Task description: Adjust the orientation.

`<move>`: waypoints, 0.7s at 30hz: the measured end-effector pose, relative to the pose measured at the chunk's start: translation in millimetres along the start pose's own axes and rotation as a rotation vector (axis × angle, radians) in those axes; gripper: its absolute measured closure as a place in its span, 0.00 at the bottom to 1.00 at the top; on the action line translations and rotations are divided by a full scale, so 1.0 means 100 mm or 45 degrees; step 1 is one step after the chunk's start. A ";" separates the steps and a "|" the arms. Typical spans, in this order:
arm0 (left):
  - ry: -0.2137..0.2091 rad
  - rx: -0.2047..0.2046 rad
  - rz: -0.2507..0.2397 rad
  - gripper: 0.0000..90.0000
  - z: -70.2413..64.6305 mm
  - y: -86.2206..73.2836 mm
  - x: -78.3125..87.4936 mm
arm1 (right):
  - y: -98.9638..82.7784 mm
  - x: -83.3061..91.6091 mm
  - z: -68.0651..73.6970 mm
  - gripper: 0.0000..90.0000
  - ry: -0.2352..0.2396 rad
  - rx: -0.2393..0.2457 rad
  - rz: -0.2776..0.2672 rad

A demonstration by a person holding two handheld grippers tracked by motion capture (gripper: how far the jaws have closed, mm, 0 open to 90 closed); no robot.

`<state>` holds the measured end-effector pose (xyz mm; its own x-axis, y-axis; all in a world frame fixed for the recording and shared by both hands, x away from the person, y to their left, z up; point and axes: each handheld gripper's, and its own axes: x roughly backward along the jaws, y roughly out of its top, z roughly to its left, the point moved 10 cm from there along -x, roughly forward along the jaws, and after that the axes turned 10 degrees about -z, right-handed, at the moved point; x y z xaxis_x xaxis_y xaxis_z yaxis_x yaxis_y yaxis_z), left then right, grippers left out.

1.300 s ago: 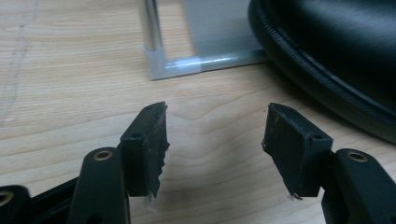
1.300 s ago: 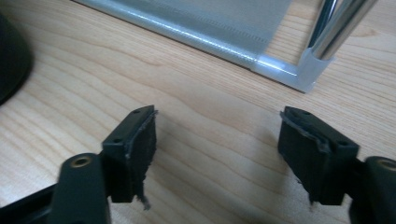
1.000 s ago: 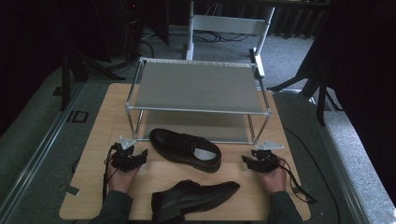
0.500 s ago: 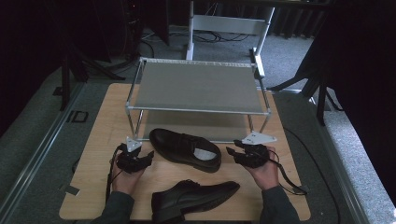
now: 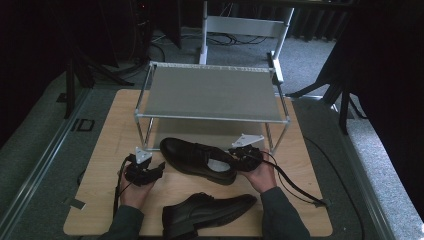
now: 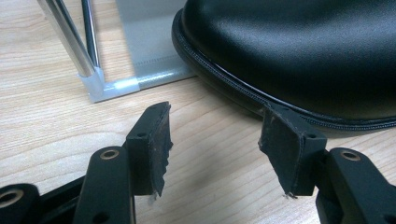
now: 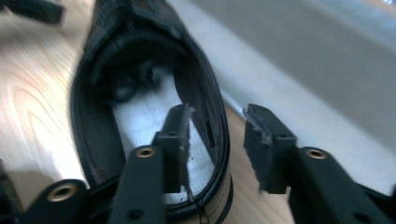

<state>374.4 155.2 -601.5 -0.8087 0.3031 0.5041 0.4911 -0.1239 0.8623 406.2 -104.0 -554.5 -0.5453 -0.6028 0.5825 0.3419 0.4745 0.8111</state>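
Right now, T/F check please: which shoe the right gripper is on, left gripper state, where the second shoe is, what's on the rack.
1. The right gripper straddles the heel rim of the far black shoe, one jaw inside the opening. True; its jaws have just been closing, with a gap to the outer jaw.
2. The left gripper clamps that shoe's toe. False: its jaws are open over bare table, the toe just beyond.
3. The near black shoe sits on the rack. False: it lies on the table.
4. The rack's top shelf carries nothing. True.
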 end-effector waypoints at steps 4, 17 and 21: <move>-0.008 -0.006 0.005 0.48 -0.01 0.00 0.00 | -0.05 -0.01 -0.01 0.89 -0.021 0.027 0.030; -0.138 -0.059 -0.044 0.48 -0.20 0.15 0.22 | -0.29 0.33 -0.11 0.92 -0.104 -0.014 0.010; -0.226 -0.080 -0.064 0.49 -0.35 0.25 0.35 | -0.36 0.44 -0.16 0.92 -0.126 -0.013 0.017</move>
<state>347.4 129.8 -560.9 -0.7593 0.4717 0.4483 0.4257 -0.1611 0.8904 381.9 -157.7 -557.8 -0.6134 -0.5297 0.5858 0.3573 0.4753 0.8040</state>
